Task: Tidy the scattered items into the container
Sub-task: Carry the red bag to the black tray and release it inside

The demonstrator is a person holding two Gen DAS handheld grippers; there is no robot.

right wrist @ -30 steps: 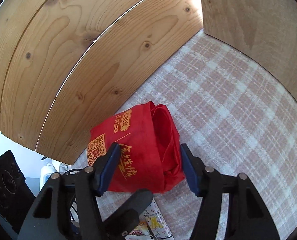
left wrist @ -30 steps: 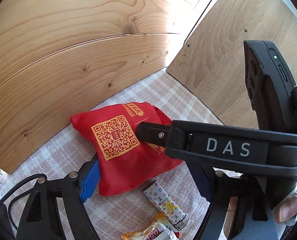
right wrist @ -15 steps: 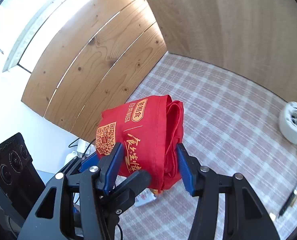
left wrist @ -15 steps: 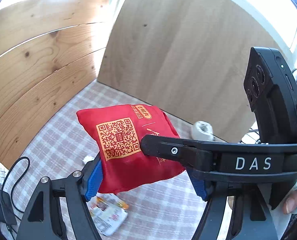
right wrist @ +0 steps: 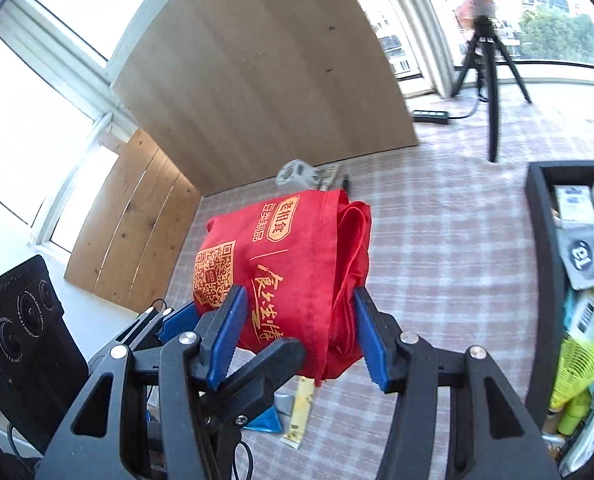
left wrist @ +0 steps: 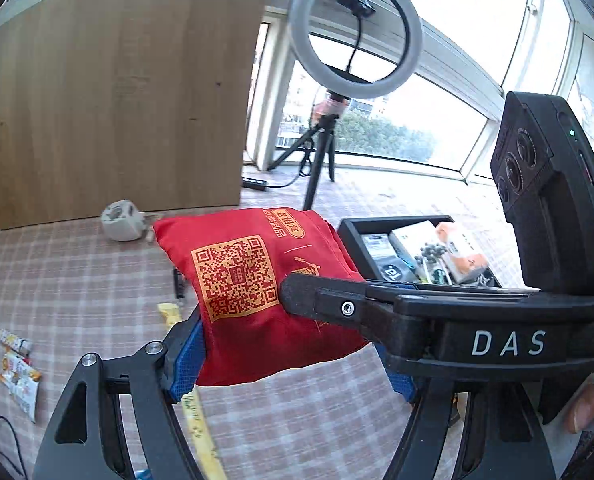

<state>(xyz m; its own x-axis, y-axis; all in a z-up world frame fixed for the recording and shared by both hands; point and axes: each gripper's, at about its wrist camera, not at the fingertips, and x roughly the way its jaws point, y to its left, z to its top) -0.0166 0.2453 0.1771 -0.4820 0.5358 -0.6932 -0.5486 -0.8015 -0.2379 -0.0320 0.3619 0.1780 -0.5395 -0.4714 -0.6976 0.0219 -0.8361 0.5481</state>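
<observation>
You have lifted the red bag off the worktop and swung it toward the black tray.

A second ago the red bag (left wrist: 257,292) lay on the checked worktop (left wrist: 77,280) by the wooden boards; now it hangs in the air, and the black tray (left wrist: 353,236), already full of small things, has come into view just behind it. So you are nearly there, I think. Both grippers hold the bag together: your left gripper (left wrist: 293,356) squeezes its wide sides, and your right gripper (right wrist: 301,332) pinches the folded end. Snack packets (left wrist: 17,372) and a yellow strip (left wrist: 201,428) still lie below.
</observation>
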